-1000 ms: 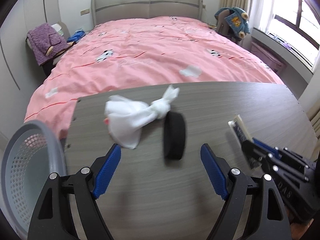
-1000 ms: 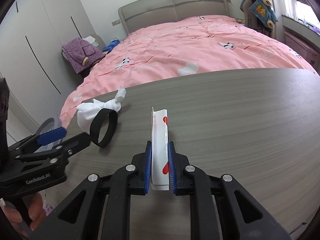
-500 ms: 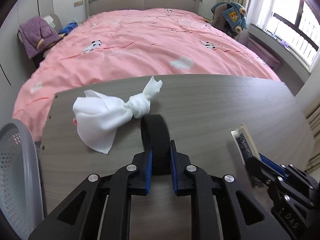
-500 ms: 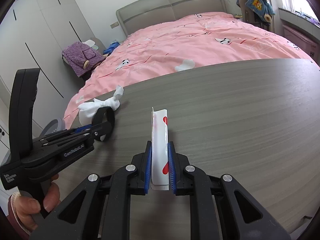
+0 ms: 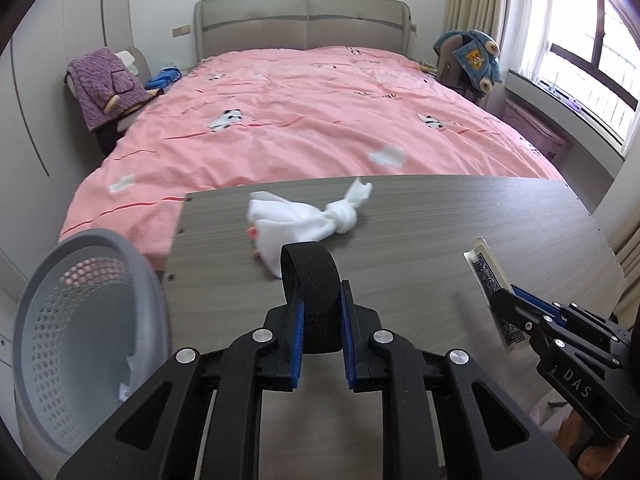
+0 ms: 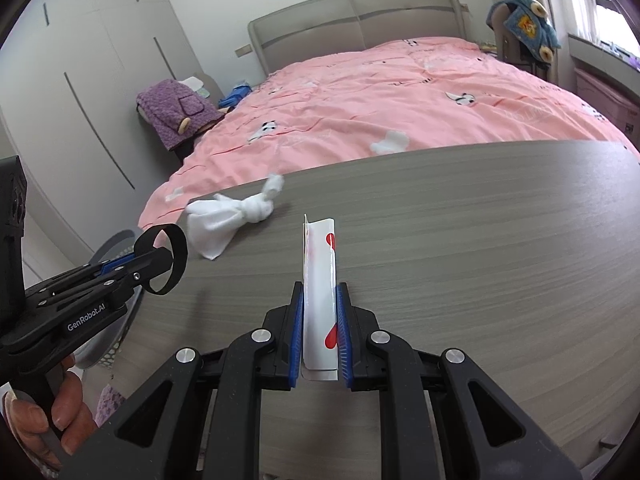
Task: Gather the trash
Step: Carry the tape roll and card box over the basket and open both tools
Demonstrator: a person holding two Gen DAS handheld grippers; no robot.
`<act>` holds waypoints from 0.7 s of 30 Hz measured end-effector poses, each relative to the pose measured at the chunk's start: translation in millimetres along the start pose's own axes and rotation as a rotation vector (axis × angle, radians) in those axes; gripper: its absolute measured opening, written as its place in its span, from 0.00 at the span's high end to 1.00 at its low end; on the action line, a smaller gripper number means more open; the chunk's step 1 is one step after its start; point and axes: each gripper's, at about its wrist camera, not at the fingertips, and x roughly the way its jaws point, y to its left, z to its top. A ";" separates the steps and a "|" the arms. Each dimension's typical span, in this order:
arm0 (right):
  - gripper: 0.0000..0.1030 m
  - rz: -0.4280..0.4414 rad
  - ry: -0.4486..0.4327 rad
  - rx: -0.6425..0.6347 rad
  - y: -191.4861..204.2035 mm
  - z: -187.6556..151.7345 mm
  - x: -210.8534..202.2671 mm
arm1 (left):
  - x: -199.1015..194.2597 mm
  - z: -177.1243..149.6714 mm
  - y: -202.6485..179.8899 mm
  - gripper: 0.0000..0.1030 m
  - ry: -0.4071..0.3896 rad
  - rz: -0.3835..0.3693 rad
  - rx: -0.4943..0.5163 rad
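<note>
My left gripper (image 5: 320,312) is shut on a black elastic band (image 5: 310,280), lifted a little off the grey wooden table (image 5: 440,220); from the right wrist view the band (image 6: 166,258) hangs as a loop off that gripper (image 6: 150,266). A white knotted tissue (image 5: 304,220) lies on the table just beyond it, also seen as the tissue (image 6: 228,220) at the table's left end. My right gripper (image 6: 320,316) is shut on a white wrapper with red marks (image 6: 319,280), held upright above the table; the wrapper (image 5: 490,284) shows its dark side in the left view.
A grey perforated waste basket (image 5: 76,320) stands off the table's left end, with a scrap inside. Beyond the table's far edge lies a bed with a pink cover (image 5: 320,120). A hand (image 6: 48,424) grips the left tool's handle.
The left gripper went from open around the black band to shut on it, then lifted it and drew back toward the near left. The right gripper kept its hold on the wrapper.
</note>
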 end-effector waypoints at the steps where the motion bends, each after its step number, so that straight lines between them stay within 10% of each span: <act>1: 0.85 0.003 0.001 -0.006 3.4 -0.3 -1.0 | -3.7 -1.9 3.4 0.84 -0.005 0.001 -0.005; 21: 0.85 0.155 0.070 -0.192 131.3 -16.0 5.9 | -64.2 -52.6 115.1 0.84 -0.052 0.099 -0.136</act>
